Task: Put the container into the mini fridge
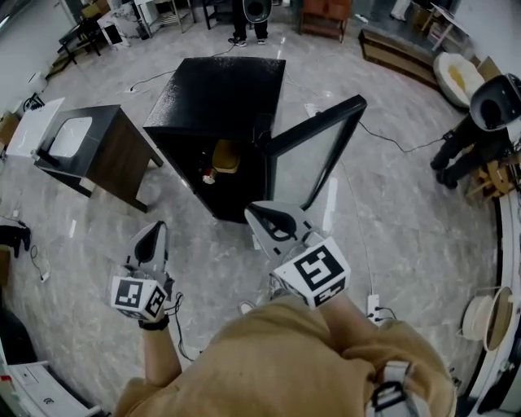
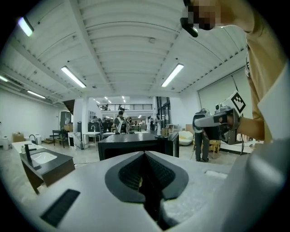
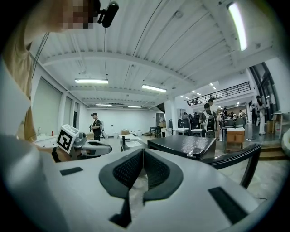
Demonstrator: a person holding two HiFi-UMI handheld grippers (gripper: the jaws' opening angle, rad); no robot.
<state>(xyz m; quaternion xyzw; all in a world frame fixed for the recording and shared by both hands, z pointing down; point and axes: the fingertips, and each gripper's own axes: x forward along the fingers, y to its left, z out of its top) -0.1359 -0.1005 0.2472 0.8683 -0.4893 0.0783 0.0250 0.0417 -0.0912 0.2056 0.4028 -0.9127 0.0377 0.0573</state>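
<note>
A black mini fridge (image 1: 220, 94) stands on the floor ahead with its door (image 1: 313, 155) swung open to the right. Inside it sits a yellowish container (image 1: 225, 156). My left gripper (image 1: 155, 232) hangs short of the fridge at its front left, jaws shut and empty. The right gripper (image 1: 264, 213) is just before the open door, also shut with nothing in it. In the left gripper view the closed jaws (image 2: 145, 156) point at the fridge (image 2: 131, 142). From the right gripper view, the shut jaws (image 3: 143, 154) face the fridge top (image 3: 190, 145).
A dark cabinet with a white sink (image 1: 89, 142) stands left of the fridge. Cables trail over the marble floor (image 1: 383, 134). A person (image 1: 248, 24) stands behind the fridge, a black machine (image 1: 480, 130) at the right. A small object (image 1: 209, 177) lies at the fridge's opening.
</note>
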